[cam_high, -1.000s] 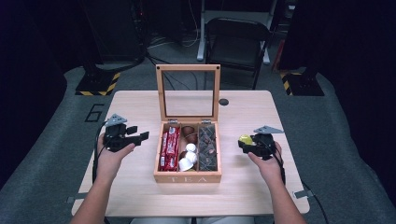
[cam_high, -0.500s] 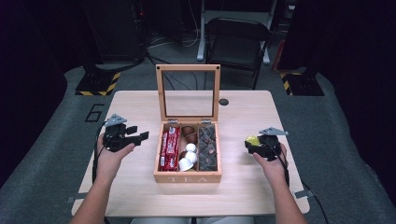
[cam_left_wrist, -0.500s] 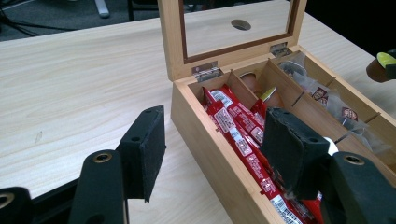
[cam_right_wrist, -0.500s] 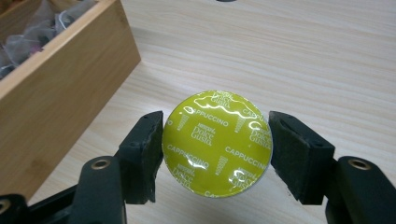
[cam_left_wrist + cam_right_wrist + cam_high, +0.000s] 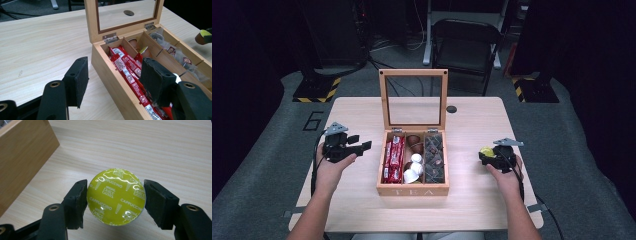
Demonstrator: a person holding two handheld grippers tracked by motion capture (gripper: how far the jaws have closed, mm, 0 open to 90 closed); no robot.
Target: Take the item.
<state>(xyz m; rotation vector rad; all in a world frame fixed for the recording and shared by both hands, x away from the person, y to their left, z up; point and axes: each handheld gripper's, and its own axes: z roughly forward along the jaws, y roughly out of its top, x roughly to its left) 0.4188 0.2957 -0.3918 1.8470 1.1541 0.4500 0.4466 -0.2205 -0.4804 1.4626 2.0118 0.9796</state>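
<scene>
The right gripper (image 5: 115, 200) has its fingers closed on a yellow-lidded coffee capsule (image 5: 116, 196), held low over the counter (image 5: 472, 200) near its right edge, just clear of the open tea box (image 5: 413, 190). The capsule is out; setting it down remains. The left gripper (image 5: 112, 80), fingers half open and empty, hovers at the box's left wall.

Pale, smooth wood-grain table (image 5: 155, 147); matt wooden tea box (image 5: 412, 190) with small metal hinges; glossy yellow-green foil capsule lid (image 5: 116, 196); shiny red sachets (image 5: 126, 70).
</scene>
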